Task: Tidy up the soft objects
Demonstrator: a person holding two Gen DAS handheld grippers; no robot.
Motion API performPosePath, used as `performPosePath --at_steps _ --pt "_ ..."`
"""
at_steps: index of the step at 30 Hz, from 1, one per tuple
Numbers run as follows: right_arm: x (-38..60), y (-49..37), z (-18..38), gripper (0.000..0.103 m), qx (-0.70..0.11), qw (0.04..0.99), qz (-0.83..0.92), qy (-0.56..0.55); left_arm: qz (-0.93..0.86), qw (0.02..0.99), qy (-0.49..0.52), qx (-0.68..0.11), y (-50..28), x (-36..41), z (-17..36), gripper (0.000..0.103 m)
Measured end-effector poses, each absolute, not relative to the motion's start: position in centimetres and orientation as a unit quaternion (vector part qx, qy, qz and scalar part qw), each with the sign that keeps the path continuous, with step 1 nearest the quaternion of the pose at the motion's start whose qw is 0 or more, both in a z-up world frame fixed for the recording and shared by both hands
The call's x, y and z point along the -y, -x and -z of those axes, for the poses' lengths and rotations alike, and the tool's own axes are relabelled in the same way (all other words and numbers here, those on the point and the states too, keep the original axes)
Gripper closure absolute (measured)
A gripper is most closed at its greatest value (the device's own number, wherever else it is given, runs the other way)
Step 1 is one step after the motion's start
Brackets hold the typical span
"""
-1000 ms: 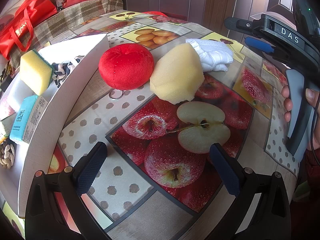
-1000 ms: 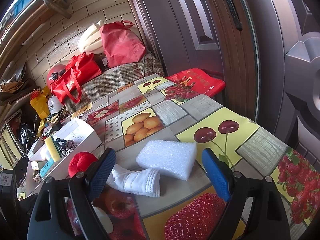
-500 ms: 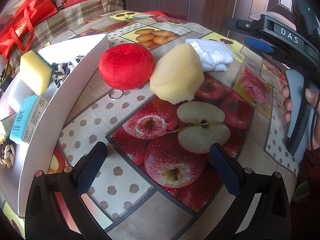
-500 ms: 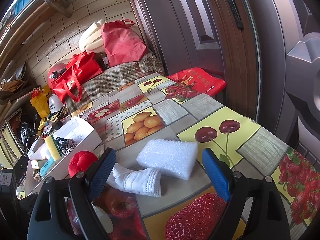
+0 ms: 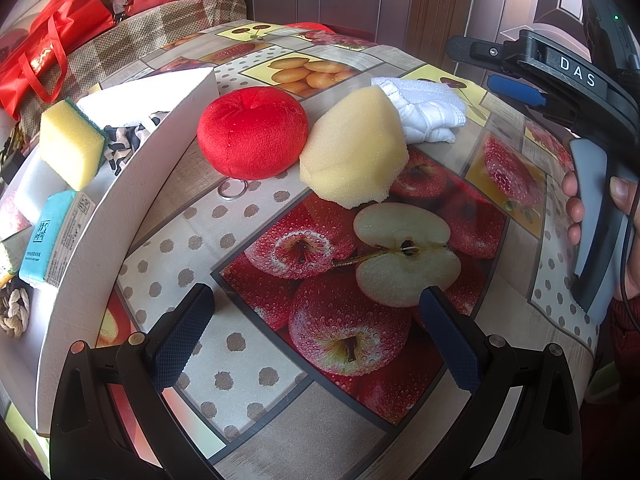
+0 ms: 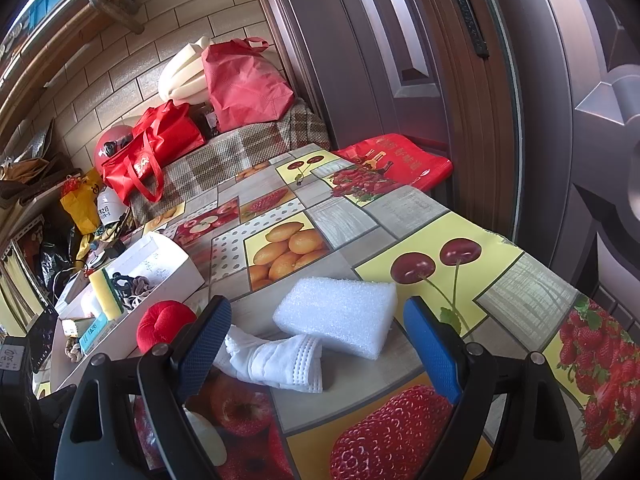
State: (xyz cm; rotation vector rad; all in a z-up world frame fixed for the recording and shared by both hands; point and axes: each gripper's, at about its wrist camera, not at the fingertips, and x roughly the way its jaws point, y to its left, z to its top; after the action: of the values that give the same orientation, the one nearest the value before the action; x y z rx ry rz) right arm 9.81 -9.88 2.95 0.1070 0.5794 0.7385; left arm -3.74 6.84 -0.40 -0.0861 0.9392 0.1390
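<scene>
A red plush ball [image 5: 253, 132] and a pale yellow sponge [image 5: 354, 148] lie side by side on the fruit-print table, with a white folded cloth [image 5: 424, 114] behind them. My left gripper [image 5: 316, 332] is open and empty, held above the table short of them. In the right wrist view the white cloth [image 6: 276, 360] and a white foam block [image 6: 340, 316] lie between the open fingers of my right gripper [image 6: 320, 344], which holds nothing. The red ball [image 6: 164, 324] shows at its left.
A white box [image 5: 120, 184] at the left holds a yellow-green scouring sponge [image 5: 70, 144], a teal packet [image 5: 48, 236] and patterned fabric. A metal ring [image 5: 231, 191] lies by the ball. Red bags [image 6: 156, 152] sit on a checked bench beyond the table; a door stands at the right.
</scene>
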Motion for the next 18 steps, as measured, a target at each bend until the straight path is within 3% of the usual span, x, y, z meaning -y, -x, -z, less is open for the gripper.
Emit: performPosePath --at_steps 18 --pt "9.54 -9.83 -2.64 0.015 -0.284 0.889 -0.358 -0.042 -0.067 0.889 0.042 -0.451 3.76 -6.82 0.45 0.001"
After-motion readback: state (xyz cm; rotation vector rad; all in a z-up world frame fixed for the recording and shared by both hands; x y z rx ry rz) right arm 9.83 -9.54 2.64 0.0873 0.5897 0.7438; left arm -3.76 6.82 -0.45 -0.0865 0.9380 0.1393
